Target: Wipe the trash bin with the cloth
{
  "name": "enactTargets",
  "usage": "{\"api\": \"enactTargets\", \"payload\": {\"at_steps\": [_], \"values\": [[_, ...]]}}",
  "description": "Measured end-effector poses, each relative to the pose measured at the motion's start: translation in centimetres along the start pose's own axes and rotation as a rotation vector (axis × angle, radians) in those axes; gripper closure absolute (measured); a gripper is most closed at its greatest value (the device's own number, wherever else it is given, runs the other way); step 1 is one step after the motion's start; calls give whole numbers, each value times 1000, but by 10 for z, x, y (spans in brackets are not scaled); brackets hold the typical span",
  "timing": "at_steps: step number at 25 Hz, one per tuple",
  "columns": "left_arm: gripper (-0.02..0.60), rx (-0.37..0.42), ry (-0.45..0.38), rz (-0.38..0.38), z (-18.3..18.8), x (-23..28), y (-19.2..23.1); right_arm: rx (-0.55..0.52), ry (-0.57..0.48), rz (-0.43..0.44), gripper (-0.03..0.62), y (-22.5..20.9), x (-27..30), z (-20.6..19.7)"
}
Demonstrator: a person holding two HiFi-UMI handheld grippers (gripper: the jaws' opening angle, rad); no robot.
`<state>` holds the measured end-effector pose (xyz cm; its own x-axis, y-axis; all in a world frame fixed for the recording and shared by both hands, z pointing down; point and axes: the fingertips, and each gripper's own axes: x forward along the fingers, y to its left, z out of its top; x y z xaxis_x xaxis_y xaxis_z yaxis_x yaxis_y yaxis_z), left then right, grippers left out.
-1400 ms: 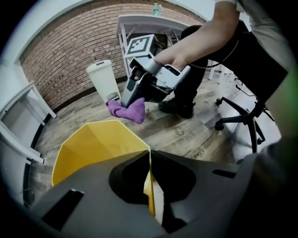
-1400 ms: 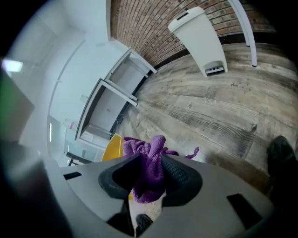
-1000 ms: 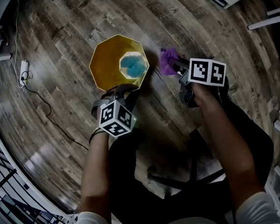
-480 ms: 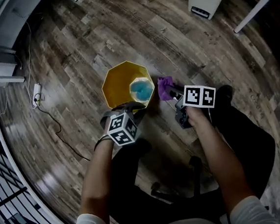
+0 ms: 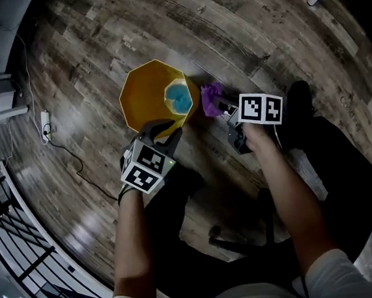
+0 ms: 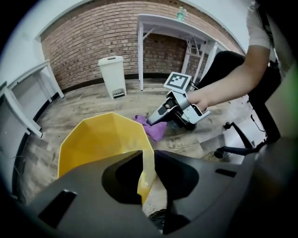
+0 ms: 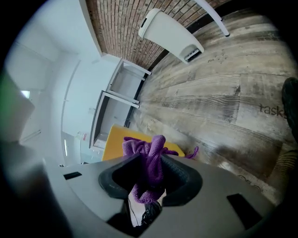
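The yellow trash bin (image 5: 148, 96) stands on the wood floor, its blue bottom (image 5: 180, 98) showing inside. My left gripper (image 5: 164, 129) is at the bin's near rim. In the left gripper view the rim's wall (image 6: 148, 153) stands between the jaws of that gripper (image 6: 145, 157); they have just been opening and no longer look clamped on it. My right gripper (image 5: 224, 106) is shut on the purple cloth (image 5: 210, 100), whose bunch fills its jaws (image 7: 149, 160). The cloth (image 6: 153, 128) rests against the bin's right outer side.
A white pedal bin (image 6: 111, 74) and a white table (image 6: 177, 28) stand by the brick wall. Under me is a black office chair with its base (image 5: 247, 237). A power strip with its cable (image 5: 45, 122) lies at the left, beside a black railing (image 5: 19, 253).
My right gripper has carried the cloth left, up against the bin's right side. The left gripper has rolled and drawn back a little at the near rim, its jaws now wider.
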<state>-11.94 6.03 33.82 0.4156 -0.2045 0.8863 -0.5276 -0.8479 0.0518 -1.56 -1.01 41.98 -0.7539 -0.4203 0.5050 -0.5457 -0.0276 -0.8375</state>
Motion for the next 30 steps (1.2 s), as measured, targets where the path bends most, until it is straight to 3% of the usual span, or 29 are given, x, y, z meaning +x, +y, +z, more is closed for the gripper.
{"api": "enactTargets", "payload": {"at_steps": [2,3,6,13,18,22,28,30], "values": [[518,25,-27,-32,14,8,1,3,-9,2,462,-4,2,0],[479,25,-51,-54,22,11,1,4,-20,3,464,-6,2,1],[456,-9,-76,-95,32,17,-2,26,-54,22,463,-10,4,3],[457,-140,-55,-99,42,17,-6,45,-41,59,462,-13,13,-4],[457,-216,20,-25,39,32,0,56,-39,59,463,-13,10,-4],[457,-298,23,-37,39,43,2,3,-19,66,464,-5,7,-4],[488,-216,60,-91,18,32,-8,-100,-5,136,463,18,9,2],[504,-234,85,-111,3,26,-9,-116,4,182,464,31,13,0]]}}
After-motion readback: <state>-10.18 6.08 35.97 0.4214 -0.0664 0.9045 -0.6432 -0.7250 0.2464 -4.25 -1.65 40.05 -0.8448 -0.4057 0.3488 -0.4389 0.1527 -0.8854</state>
